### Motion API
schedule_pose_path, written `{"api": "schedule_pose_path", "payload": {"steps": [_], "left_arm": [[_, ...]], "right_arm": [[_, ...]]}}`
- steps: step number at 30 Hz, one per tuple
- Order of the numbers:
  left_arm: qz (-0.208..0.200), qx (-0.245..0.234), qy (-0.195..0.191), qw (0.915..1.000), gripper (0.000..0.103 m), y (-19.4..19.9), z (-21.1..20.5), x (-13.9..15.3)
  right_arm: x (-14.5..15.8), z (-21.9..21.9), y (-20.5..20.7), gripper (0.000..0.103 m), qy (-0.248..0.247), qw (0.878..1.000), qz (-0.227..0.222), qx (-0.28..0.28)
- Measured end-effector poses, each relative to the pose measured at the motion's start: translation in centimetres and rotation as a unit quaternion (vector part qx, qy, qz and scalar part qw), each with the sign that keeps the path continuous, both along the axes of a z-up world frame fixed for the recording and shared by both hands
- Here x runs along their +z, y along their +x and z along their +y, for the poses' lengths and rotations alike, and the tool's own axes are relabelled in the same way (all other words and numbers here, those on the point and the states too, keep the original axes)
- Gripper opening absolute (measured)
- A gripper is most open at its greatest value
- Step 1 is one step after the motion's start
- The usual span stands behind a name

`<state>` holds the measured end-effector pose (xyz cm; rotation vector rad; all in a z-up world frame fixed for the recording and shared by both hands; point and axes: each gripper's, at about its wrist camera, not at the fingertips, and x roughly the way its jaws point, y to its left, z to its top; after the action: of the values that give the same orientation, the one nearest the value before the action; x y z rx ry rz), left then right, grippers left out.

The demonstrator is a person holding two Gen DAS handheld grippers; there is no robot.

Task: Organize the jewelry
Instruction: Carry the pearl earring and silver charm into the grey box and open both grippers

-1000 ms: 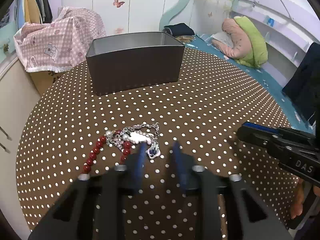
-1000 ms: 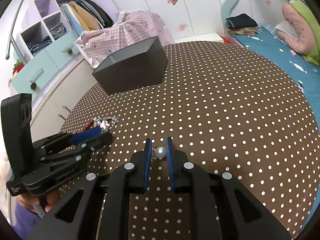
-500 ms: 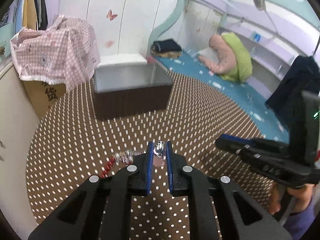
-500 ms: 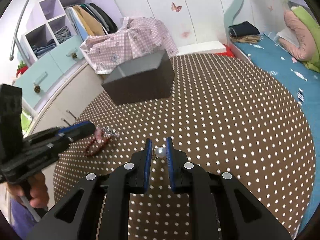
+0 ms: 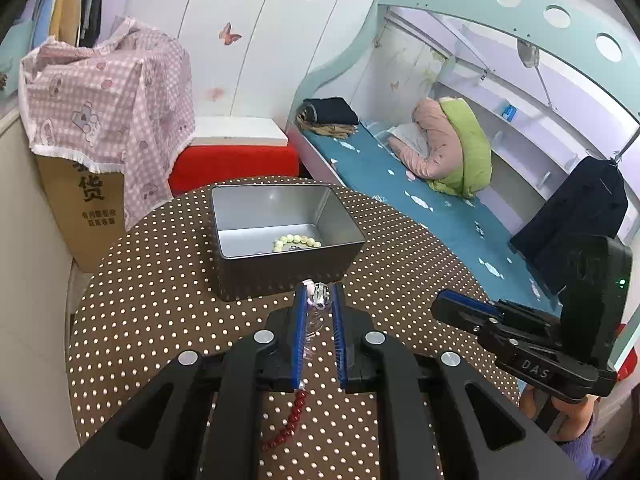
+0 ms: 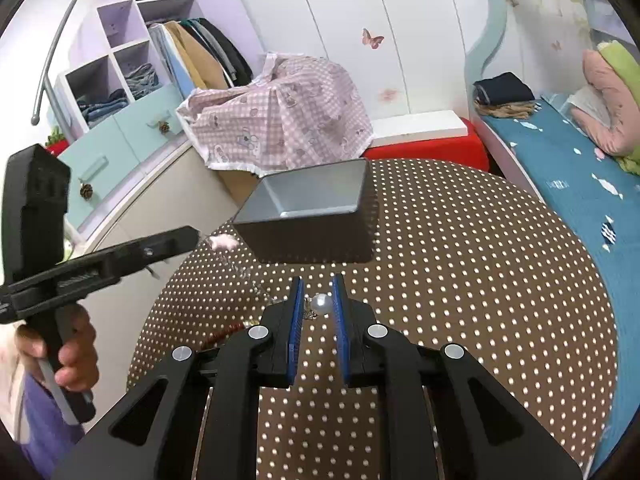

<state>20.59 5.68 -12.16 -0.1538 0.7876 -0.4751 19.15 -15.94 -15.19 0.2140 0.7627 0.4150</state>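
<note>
Item: grey rectangular metal tin (image 5: 280,236), open-topped, on the round brown white-dotted tablecloth (image 5: 400,248), just ahead of and below both sets of jaws. A pale green bead bracelet (image 5: 297,241) lies inside it.

Item: left gripper (image 5: 318,300), jaws closed on a small silver-and-pink charm (image 5: 317,295) at their tips. A silvery chain (image 5: 313,328) hangs down between the fingers, ending in a dark red bead strand (image 5: 288,420) that trails beneath them.

Item: right gripper (image 6: 318,304), jaws pinched on a round white pearl (image 6: 321,304) with a short chain on its left side.

Risks, as judged: the long dangling strand may catch the tin's near wall or drape over its rim if the left jaws do not pass high and fully over the opening; a slim charm held only at the fingertips may slip; the chain seems to pass close by the right jaws and could tangle with the pearl piece.

Pose: both grippers raised above the table, side by side, angled forward and down at the tin. The left one's hand (image 6: 76,356) grasps the handle from below.
</note>
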Motion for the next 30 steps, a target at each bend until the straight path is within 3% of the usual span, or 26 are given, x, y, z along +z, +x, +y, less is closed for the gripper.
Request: {"api": "schedule_pose_path", "payload": {"steps": [2, 6, 8, 10, 11, 12, 13, 14, 16, 18, 30], "left_arm": [[0.005, 0.004, 0.012, 0.9999, 0.011, 0.7, 0.1, -0.4], [0.001, -0.002, -0.001, 1.0000, 0.011, 1.5, 0.3, 0.2], [-0.004, -0.003, 0.031, 0.9995, 0.011, 1.5, -0.2, -0.2], [0.017, -0.009, 0.048, 0.9987, 0.011, 2.0, -0.6, -1.5], [0.035, -0.004, 0.037, 0.9987, 0.011, 2.3, -0.2, -2.2], [0.037, -0.010, -0.001, 0.9992, 0.011, 2.2, 0.4, -2.1], [0.028, -0.021, -0.039, 0.9986, 0.011, 1.9, 1.0, -1.6], [0.010, -0.022, -0.043, 0.9988, 0.011, 1.6, 1.1, -1.0], [0.012, -0.012, 0.025, 0.9995, 0.011, 1.9, 0.1, -1.3], [0.021, -0.019, 0.026, 0.9993, 0.011, 2.1, -0.2, -1.4], [-0.076, -0.020, 0.011, 0.9969, 0.011, 2.4, -0.4, 6.0]], "right_arm": [[0.2, 0.3, 0.5, 0.015, -0.002, 1.000, -0.002, 0.002], [1.1, 0.9, 1.9, 0.015, -0.005, 1.000, -0.009, 0.003], [1.6, 1.1, 2.5, 0.015, -0.007, 1.000, -0.013, 0.003], [1.9, 1.3, 3.0, 0.015, -0.005, 1.000, -0.016, 0.005], [2.1, 1.4, 3.3, 0.015, -0.006, 1.000, -0.017, 0.006], [2.2, 1.6, 3.6, 0.015, -0.008, 1.000, -0.019, 0.008], [2.2, 1.8, 3.8, 0.015, -0.009, 1.000, -0.020, 0.009], [2.2, 1.9, 3.9, 0.015, -0.010, 1.000, -0.020, 0.010], [2.1, 2.2, 4.3, 0.015, -0.013, 1.000, -0.017, 0.012], [2.1, 2.2, 4.6, 0.015, -0.011, 1.000, -0.016, 0.013], [3.8, 2.9, 6.6, 0.015, -0.009, 0.999, -0.034, 0.014]]}}
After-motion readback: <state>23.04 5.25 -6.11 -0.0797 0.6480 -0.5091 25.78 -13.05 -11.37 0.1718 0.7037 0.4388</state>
